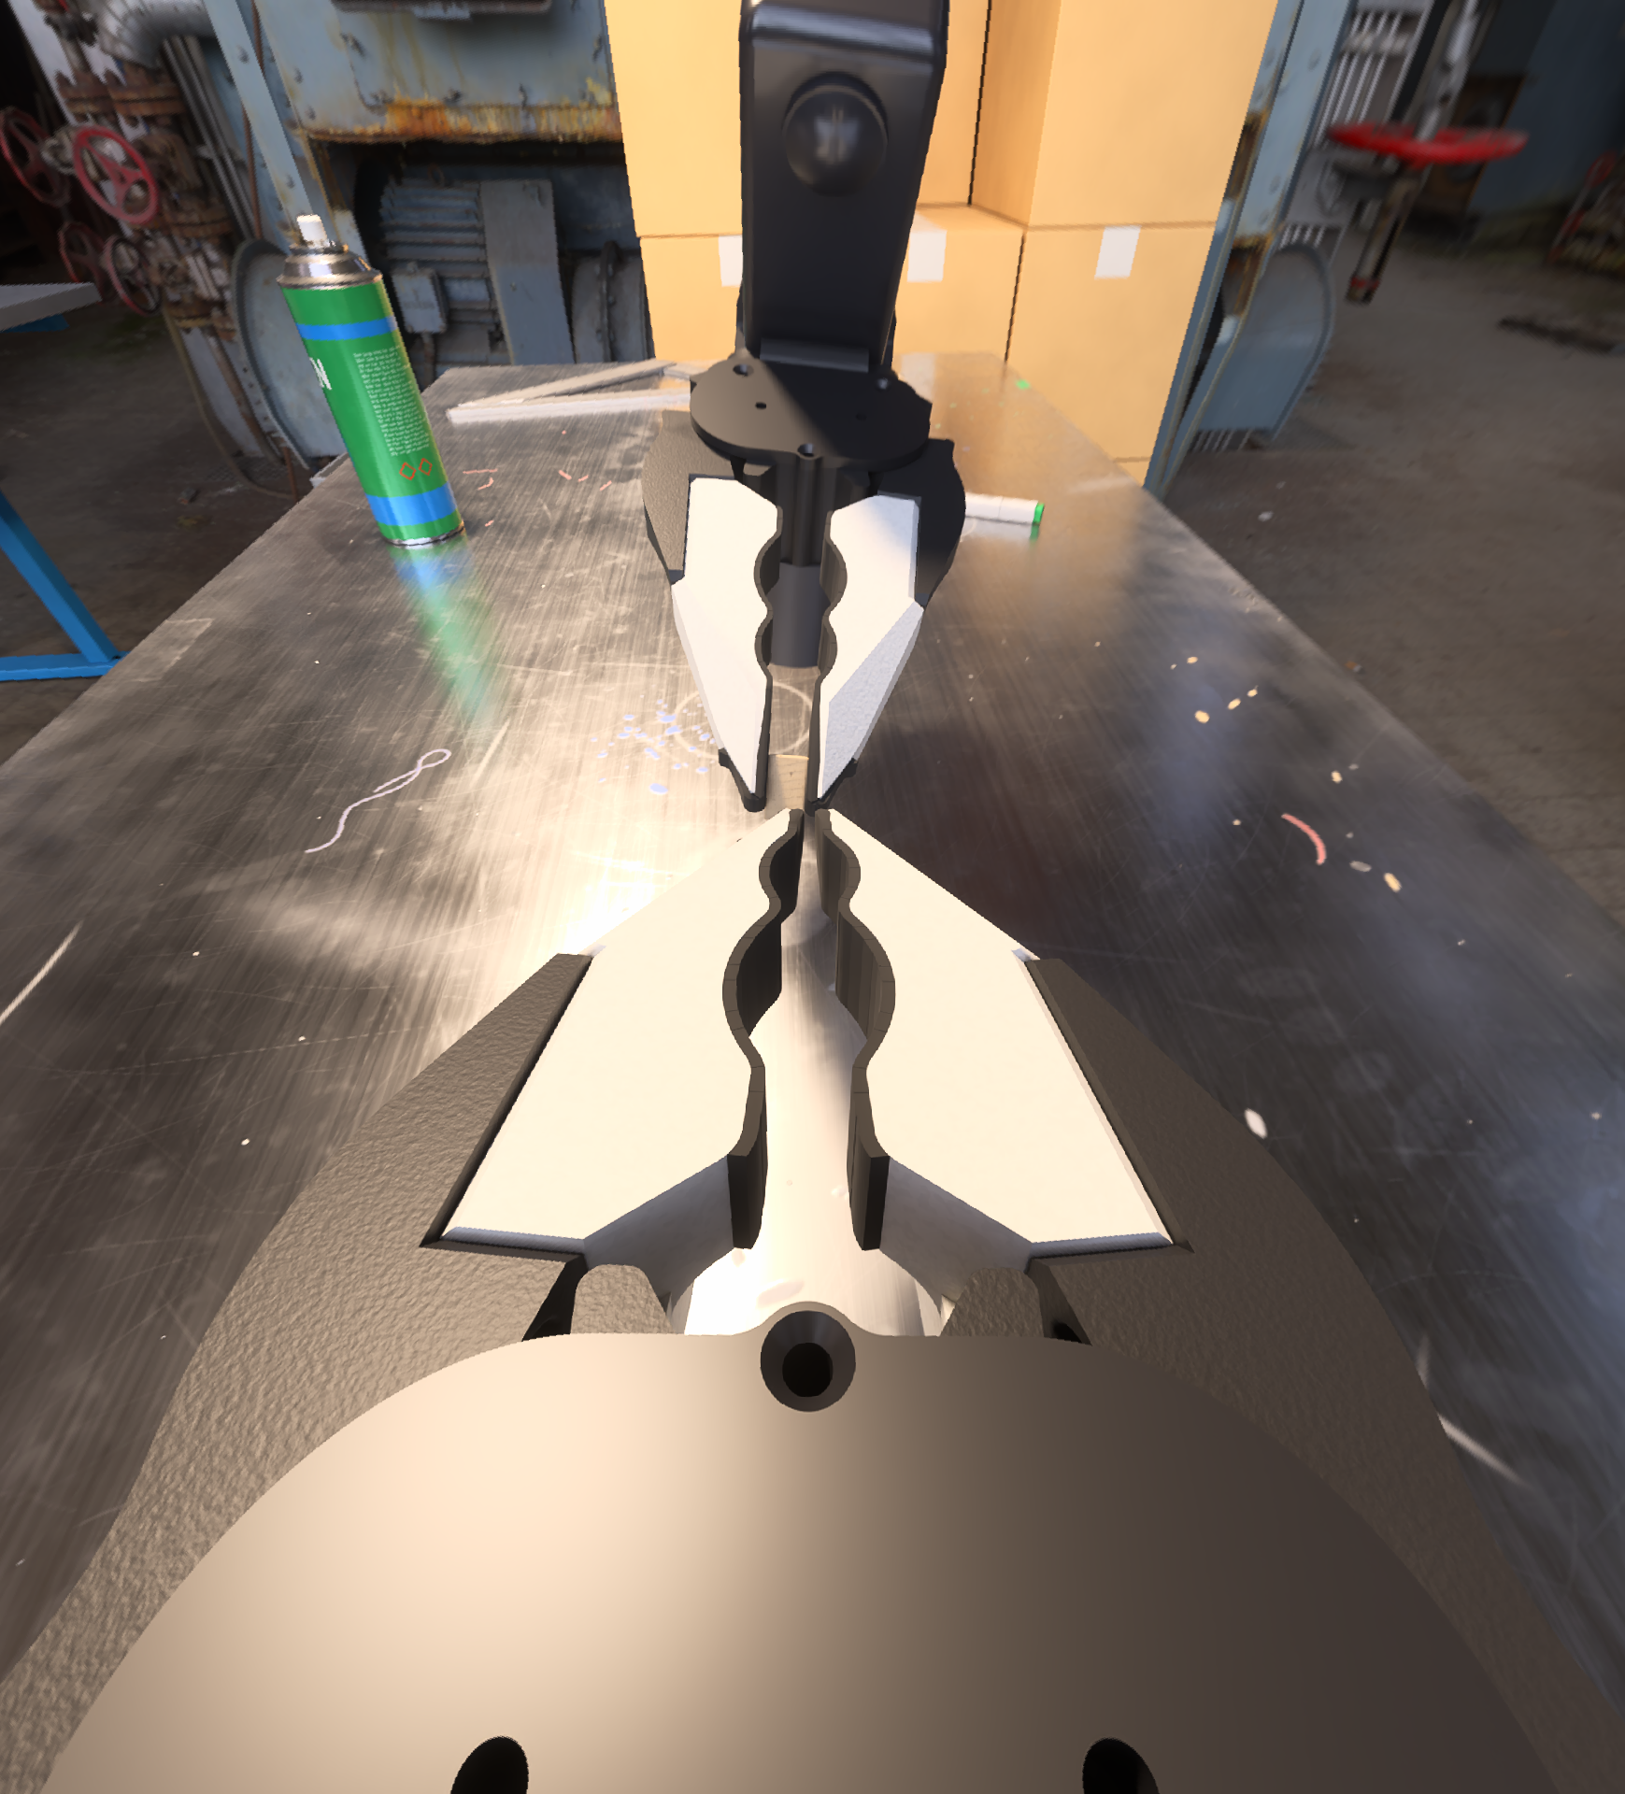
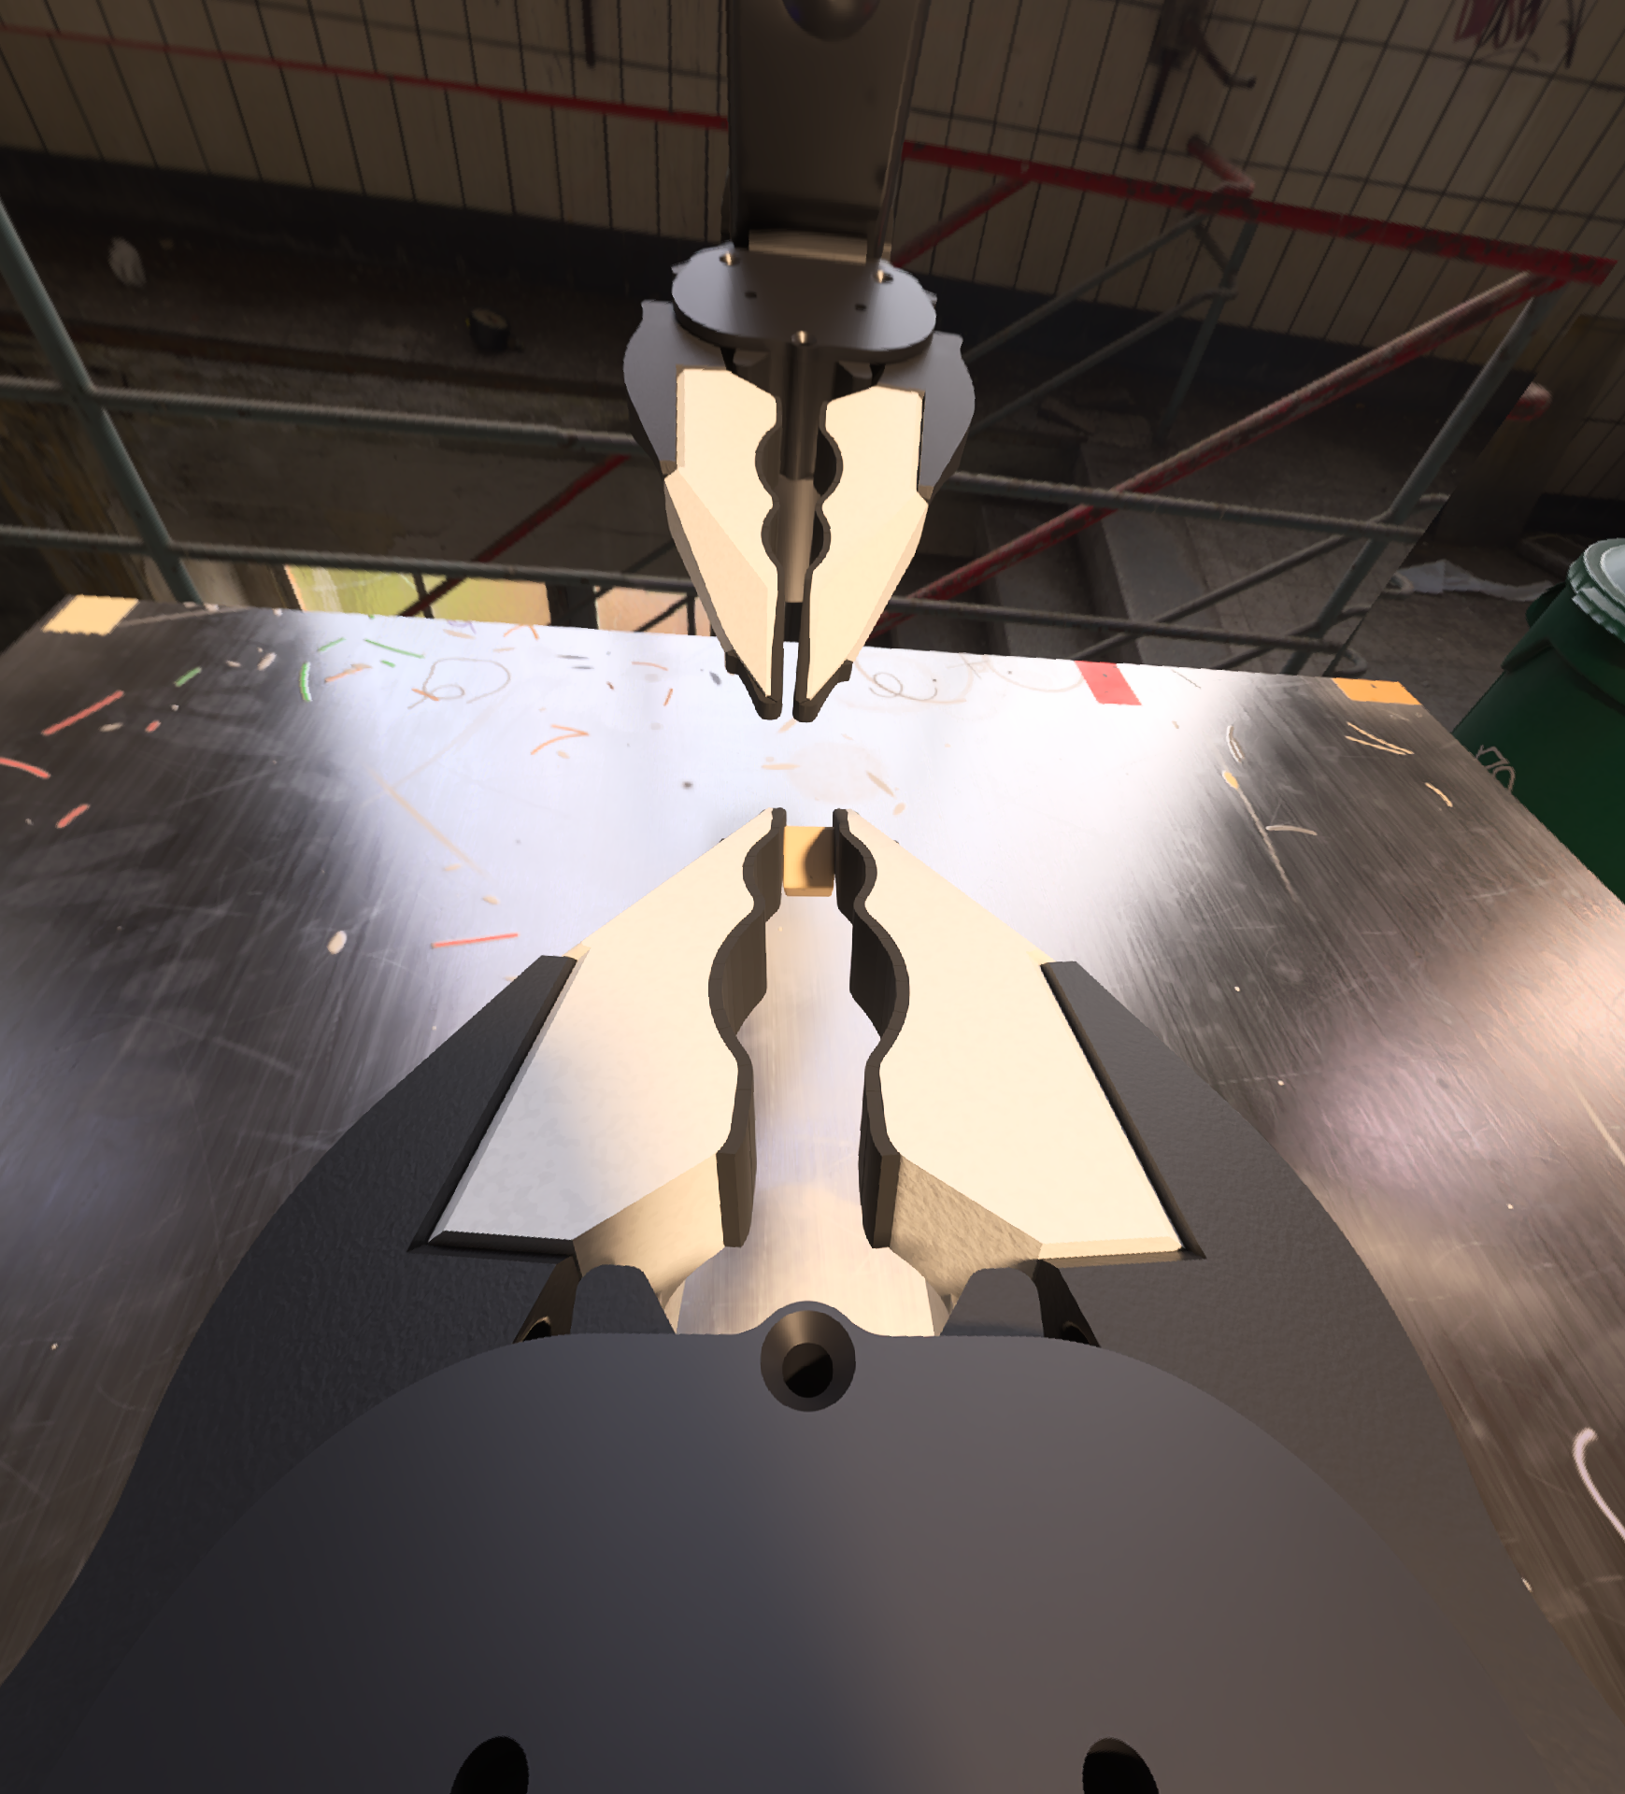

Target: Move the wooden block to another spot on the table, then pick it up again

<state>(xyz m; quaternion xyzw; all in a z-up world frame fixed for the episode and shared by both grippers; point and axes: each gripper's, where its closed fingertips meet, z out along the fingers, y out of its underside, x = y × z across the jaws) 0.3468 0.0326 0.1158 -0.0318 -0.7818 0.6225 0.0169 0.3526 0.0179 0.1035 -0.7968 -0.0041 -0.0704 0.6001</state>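
Note:
The small wooden block (image 2: 808,859) sits between the fingertips of my right gripper (image 2: 808,820), which is shut on it just over the scratched metal table (image 2: 1274,971). I cannot tell whether the block touches the table. In the left wrist view the right gripper (image 1: 789,791) faces me with a sliver of the block (image 1: 792,767) showing between its fingers. My left gripper (image 1: 808,825) is shut and empty, its tips almost meeting the right gripper's tips. It also shows in the right wrist view (image 2: 794,709), pointing down at the table beyond the block.
A green spray can (image 1: 371,388) stands at the table's far left. A white marker with a green cap (image 1: 1007,510) and a white strip (image 1: 556,398) lie at the far end. Cardboard boxes (image 1: 1109,194) stand beyond. A green bin (image 2: 1614,728) stands beside the table.

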